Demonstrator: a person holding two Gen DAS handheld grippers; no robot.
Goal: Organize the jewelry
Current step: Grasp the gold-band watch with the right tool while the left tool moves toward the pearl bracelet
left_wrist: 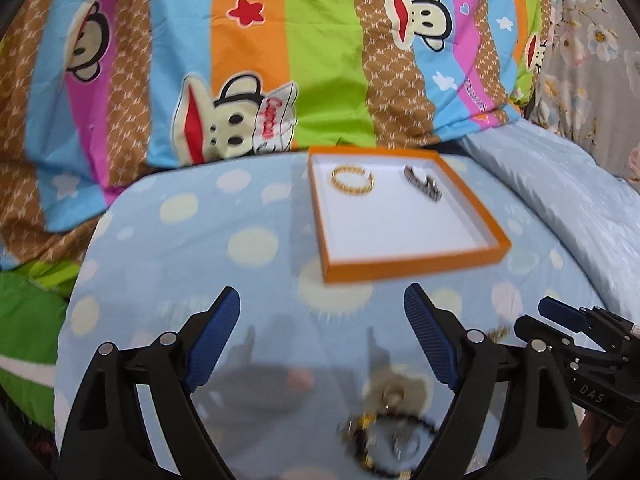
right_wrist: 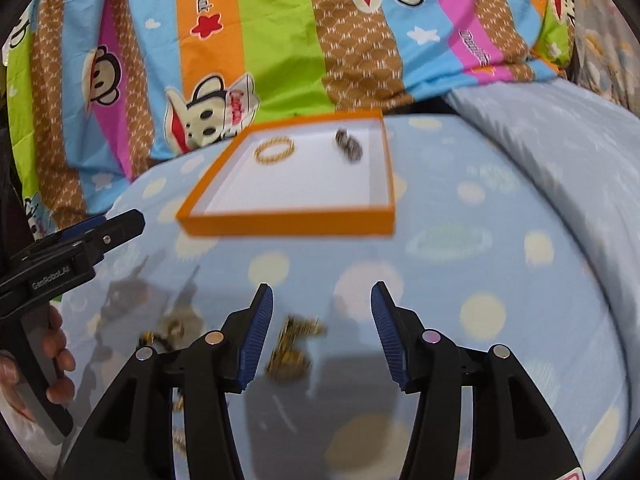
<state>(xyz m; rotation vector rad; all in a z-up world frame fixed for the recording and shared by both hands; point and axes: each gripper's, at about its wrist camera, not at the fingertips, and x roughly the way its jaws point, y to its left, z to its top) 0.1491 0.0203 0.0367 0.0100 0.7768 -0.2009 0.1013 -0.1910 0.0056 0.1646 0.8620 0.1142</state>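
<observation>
A bed with a light blue sheet (left_wrist: 240,240) with pale dots carries everything. An orange tray (left_wrist: 416,266) lies on the sheet at the centre of the frame. Blurred gold jewelry (right_wrist: 292,350) lies on the sheet at the lower centre. A striped cartoon blanket (left_wrist: 248,60) covers the upper part.

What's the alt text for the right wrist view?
The right gripper hangs open over a blurred gold chain lying on a blue dotted sheet. Behind sits an orange tray holding a gold bracelet and a dark silver piece; the left gripper enters at left.
</observation>
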